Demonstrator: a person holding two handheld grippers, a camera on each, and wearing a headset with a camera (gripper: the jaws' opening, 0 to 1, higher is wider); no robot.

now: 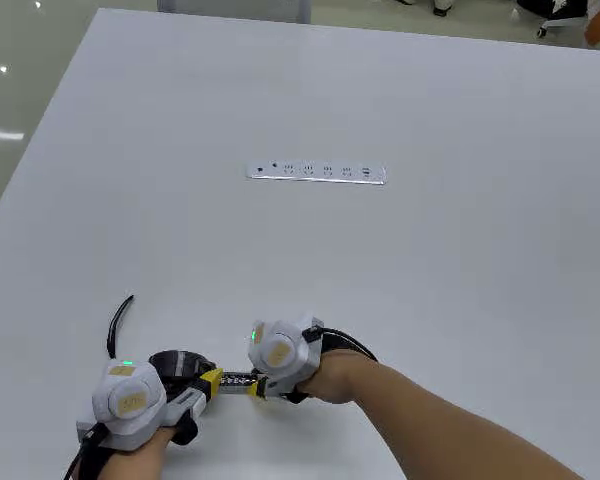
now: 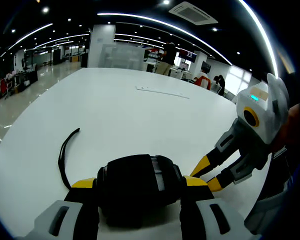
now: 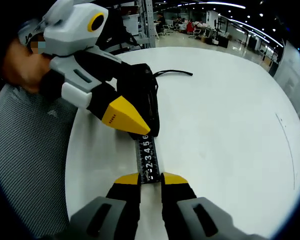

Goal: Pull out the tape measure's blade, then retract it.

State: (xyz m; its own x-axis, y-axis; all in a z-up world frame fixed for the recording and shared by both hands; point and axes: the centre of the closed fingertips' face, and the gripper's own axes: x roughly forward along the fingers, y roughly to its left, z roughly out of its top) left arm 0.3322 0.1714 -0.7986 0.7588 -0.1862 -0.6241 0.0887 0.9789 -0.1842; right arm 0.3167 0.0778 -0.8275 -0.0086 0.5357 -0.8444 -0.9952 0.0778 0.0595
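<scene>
Snugly inside left gripper (image 2: 140,183), tape measure (image 2: 136,192)

One white table (image 1: 430,260). One power strip (image 1: 316,172), with a single row of outlets too small to count. One tape measure (image 2: 137,187) — one black case, one blade (image 3: 146,155), one black strap (image 1: 115,325). Two grippers: left gripper (image 1: 205,385), right gripper (image 1: 255,386). Two jaws apiece, each yellow-tipped — four yellow tips in all. Two green lights (image 1: 127,363), one per gripper body. Two hands, left hand (image 1: 145,458) and right hand (image 1: 335,375), one behind each gripper. Several people (image 2: 168,52) far off in the room, too blurred to number.
</scene>
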